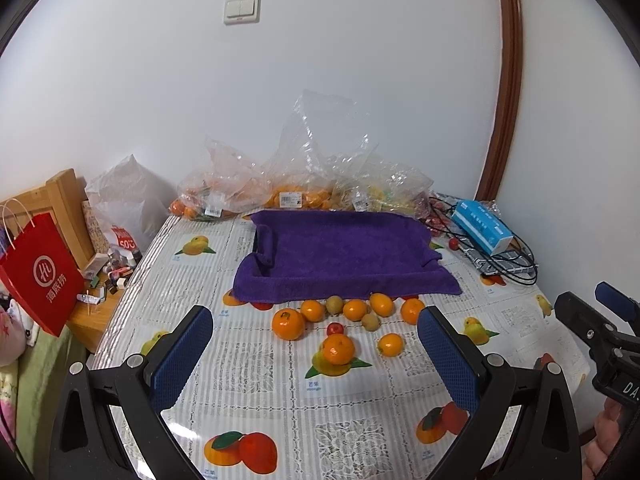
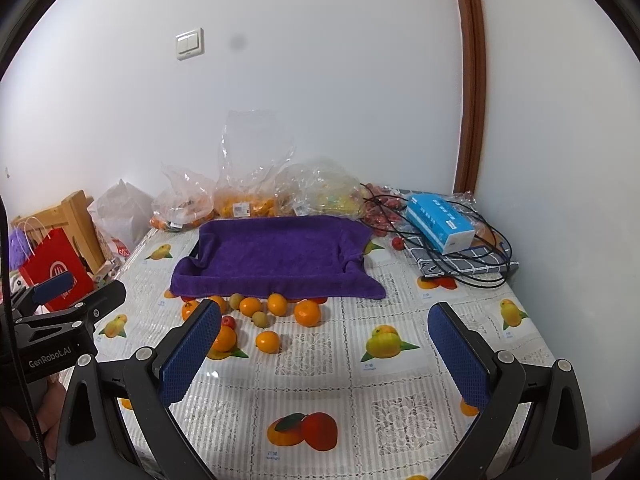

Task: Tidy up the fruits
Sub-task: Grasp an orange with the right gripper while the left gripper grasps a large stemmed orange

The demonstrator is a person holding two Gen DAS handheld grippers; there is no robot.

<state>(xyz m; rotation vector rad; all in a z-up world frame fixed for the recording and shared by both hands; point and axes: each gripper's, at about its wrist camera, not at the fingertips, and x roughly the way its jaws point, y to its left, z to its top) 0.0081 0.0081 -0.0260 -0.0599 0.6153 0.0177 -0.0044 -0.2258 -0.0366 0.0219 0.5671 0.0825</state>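
Loose fruits ahead of wide-apart left tongs

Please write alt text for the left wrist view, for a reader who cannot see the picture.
An open left gripper hovers over a table with loose oranges and smaller fruits lying in front of a tray draped with a purple towel. Clear bags of fruit stand behind it by the wall, and the right gripper shows at the right edge.
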